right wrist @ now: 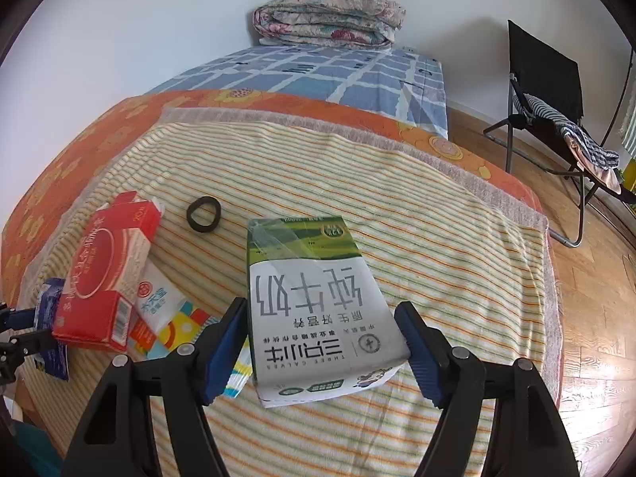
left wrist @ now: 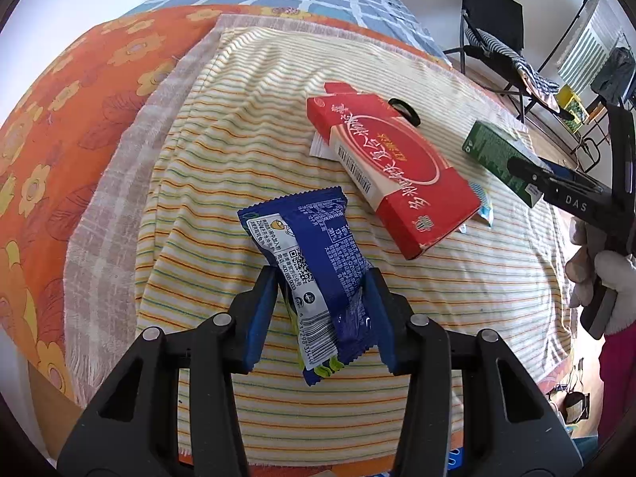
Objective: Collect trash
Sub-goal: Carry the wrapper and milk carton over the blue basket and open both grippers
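Observation:
My left gripper (left wrist: 321,278) is shut on a blue snack wrapper (left wrist: 314,246), both blue pads pressing its sides above the striped towel (left wrist: 278,99). A red flat box (left wrist: 389,167) lies just beyond it, with a black ring (left wrist: 405,109) past the box. My right gripper (right wrist: 321,308) is shut on a green and white milk carton (right wrist: 314,298), whose sides meet both pads. From the left wrist view the carton (left wrist: 493,151) sticks out of the right gripper (left wrist: 528,175) at the right. The right wrist view has the red box (right wrist: 99,274), the ring (right wrist: 203,214) and the wrapper (right wrist: 49,306) at left.
Small paper packets (right wrist: 159,302) lie half under the red box. The towel covers an orange flowered sheet (left wrist: 59,119) on a bed. A folded quilt (right wrist: 330,20) sits at the bed's far end. A black folding chair (right wrist: 548,91) stands on the wood floor (right wrist: 596,278) to the right.

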